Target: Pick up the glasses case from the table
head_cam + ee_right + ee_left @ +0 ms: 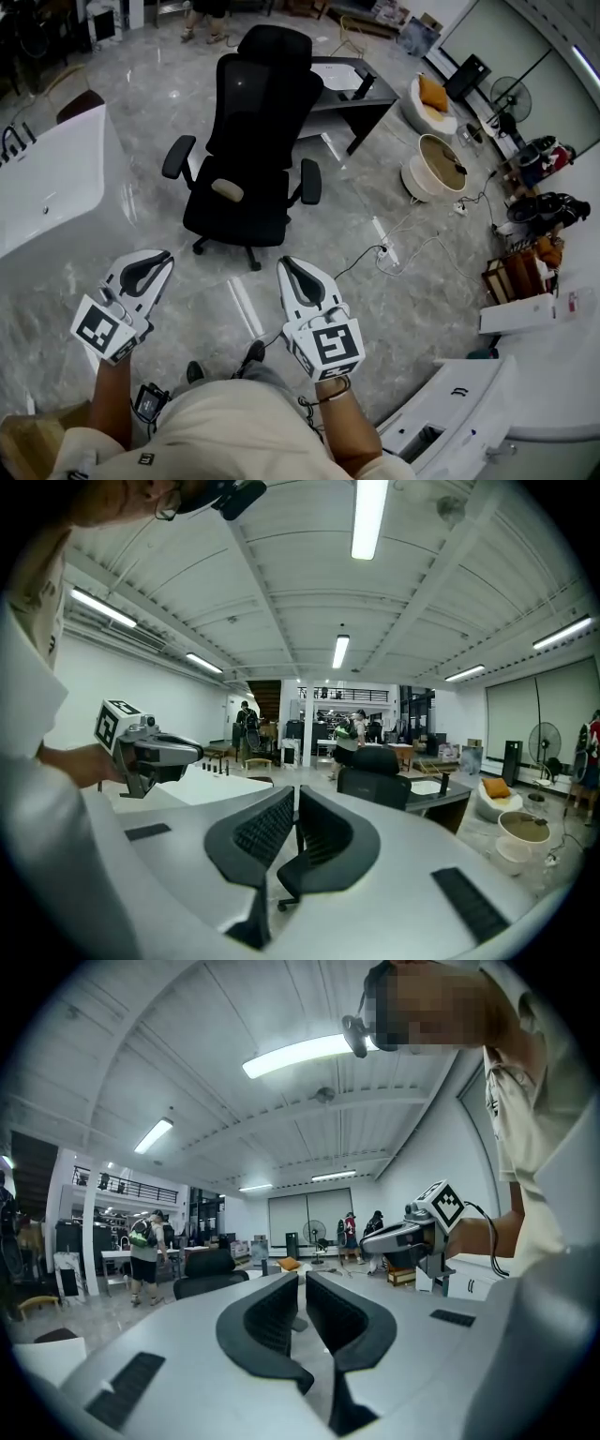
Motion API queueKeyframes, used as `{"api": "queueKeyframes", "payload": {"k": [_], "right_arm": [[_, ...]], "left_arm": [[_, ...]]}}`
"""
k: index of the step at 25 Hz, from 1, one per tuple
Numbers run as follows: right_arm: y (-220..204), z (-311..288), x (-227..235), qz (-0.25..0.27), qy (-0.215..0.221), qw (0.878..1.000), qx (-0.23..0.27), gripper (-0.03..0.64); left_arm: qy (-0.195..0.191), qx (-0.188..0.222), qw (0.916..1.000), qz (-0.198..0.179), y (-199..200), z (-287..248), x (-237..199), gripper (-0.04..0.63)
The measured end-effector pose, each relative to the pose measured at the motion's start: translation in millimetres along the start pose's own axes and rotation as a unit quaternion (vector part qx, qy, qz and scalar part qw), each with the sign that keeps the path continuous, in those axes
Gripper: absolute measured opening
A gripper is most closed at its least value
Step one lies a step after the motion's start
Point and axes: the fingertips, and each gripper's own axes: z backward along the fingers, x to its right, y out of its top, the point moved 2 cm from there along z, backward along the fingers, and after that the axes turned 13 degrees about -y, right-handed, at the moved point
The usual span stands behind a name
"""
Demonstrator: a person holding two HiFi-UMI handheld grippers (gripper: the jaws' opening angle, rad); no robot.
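The left gripper (155, 263) and right gripper (292, 270) hang just short of the black office chair (246, 159), each with its jaws pressed together on nothing. No glasses case shows anywhere. I'd judge this the approach, and locating it comes next.

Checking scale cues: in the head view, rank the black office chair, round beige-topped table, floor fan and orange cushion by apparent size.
1. black office chair
2. round beige-topped table
3. floor fan and orange cushion: they look alike, so unranked.

Left tool (160, 259) and right tool (285, 265): jaws together, empty, seemingly level.
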Motion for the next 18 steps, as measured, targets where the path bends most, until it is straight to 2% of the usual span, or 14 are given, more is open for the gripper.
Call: {"api": "queueKeyframes", "payload": {"k": [3,5,9,13,18], "right_arm": [[1.3,-13.2,12.4,0.0,0.018,1.0,0.002,0.031],[0.9,-20.4,21.1,0.0,0.028,1.0,0.002,0.031],[-3.0,-35.9,39.5,-0.005,0.046,0.999,0.002,0.031],[-7.9,-48.8,57.7,-0.013,0.062,0.998,0.0,0.031],[-13.2,-55.9,83.7,-0.022,0.077,0.997,-0.002,0.031]], "left_arm": [[0.014,-0.008,0.9999,0.004,-0.2,-12.4,-3.4,0.041],[0.022,-0.027,0.9992,0.018,-6.9,-18.1,-2.4,0.04],[0.045,-0.027,0.9986,0.011,-1.8,-37.1,-8.0,0.041],[0.049,-0.052,0.997,0.029,-12.9,-53.5,-7.2,0.041],[0.06,-0.041,0.9972,0.015,-1.6,-84.4,-5.9,0.041]]}}
